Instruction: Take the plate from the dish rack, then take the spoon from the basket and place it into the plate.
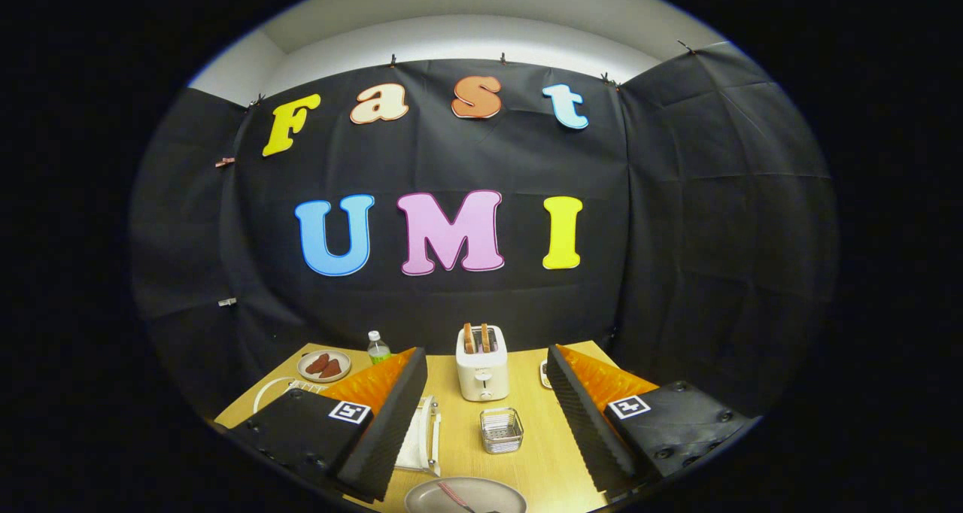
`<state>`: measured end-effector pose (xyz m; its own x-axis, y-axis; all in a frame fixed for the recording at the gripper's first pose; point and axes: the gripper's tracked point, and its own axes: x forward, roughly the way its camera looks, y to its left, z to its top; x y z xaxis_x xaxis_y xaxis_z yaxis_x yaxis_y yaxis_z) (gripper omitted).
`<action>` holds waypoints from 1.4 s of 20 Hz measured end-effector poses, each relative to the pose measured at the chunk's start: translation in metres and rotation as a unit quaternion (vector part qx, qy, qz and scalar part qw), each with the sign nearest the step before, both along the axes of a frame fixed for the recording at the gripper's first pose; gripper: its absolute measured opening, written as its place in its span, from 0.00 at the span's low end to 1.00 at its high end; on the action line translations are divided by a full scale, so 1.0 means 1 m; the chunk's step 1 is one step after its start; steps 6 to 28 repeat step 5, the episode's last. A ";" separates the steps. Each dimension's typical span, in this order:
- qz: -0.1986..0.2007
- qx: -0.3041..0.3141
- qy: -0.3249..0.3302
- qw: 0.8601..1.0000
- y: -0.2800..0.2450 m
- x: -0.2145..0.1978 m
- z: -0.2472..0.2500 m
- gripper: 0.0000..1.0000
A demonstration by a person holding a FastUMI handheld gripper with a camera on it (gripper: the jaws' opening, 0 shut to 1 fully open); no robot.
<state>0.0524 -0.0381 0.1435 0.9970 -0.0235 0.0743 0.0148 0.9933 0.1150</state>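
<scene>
In the gripper view, the gripper [481, 423] is hovering above the wooden surface [542, 453] with its two fingers spread wide, holding and touching nothing. Just below and between the fingers, the plate [465, 496] is lying flat on the surface with what looks like the spoon [454, 493] resting across it, its handle slanting over the dish. Judging from that, the task is sitting at its very end: the plate is out of the dish rack [421, 434], which is showing beside the left finger, and the spoon appears to be already in the plate. The small wire basket [502, 429] is standing ahead, between the fingers, looking empty. Beyond it, the white toaster [482, 362] is standing with toast in its slots. If anything remains, the next move is calling only for lifting clear without nudging the plate.
</scene>
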 end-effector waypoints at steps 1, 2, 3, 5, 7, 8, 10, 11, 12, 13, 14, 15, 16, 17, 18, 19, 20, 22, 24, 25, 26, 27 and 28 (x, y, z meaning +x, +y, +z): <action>-0.012 -0.006 -0.011 1.000 -0.001 -0.003 0.005 0.98; -0.023 -0.012 -0.022 0.999 -0.003 -0.007 0.010 0.98; -0.030 -0.012 -0.030 0.999 0.000 -0.010 0.013 0.98; -0.036 -0.003 -0.029 0.999 0.005 -0.015 0.009 0.98; -0.036 -0.003 -0.029 0.999 0.005 -0.015 0.009 0.98; -0.036 -0.003 -0.029 0.999 0.005 -0.015 0.009 0.98; -0.036 -0.003 -0.029 0.999 0.005 -0.015 0.009 0.98; -0.036 -0.003 -0.029 0.999 0.005 -0.015 0.009 0.98; -0.036 -0.003 -0.029 0.999 0.005 -0.015 0.009 0.98; -0.036 -0.003 -0.029 0.999 0.005 -0.015 0.009 0.98; -0.036 -0.003 -0.029 0.999 0.005 -0.015 0.009 0.98; -0.036 -0.003 -0.029 0.999 0.005 -0.015 0.009 0.98; -0.036 -0.003 -0.029 0.999 0.005 -0.015 0.009 0.98; -0.036 -0.003 -0.029 0.999 0.005 -0.015 0.009 0.98; -0.036 -0.003 -0.029 0.999 0.005 -0.015 0.009 0.98; -0.036 -0.003 -0.029 0.999 0.005 -0.015 0.009 0.98; -0.036 -0.003 -0.029 0.999 0.005 -0.015 0.009 0.98; -0.036 -0.003 -0.029 0.999 0.005 -0.015 0.009 0.98; -0.036 -0.003 -0.029 0.999 0.005 -0.015 0.009 0.98; -0.036 -0.003 -0.029 0.999 0.005 -0.015 0.009 0.98; -0.036 -0.003 -0.029 0.999 0.005 -0.015 0.009 0.98; -0.036 -0.003 -0.029 0.999 0.005 -0.015 0.009 0.98; -0.036 -0.003 -0.029 0.999 0.005 -0.015 0.009 0.98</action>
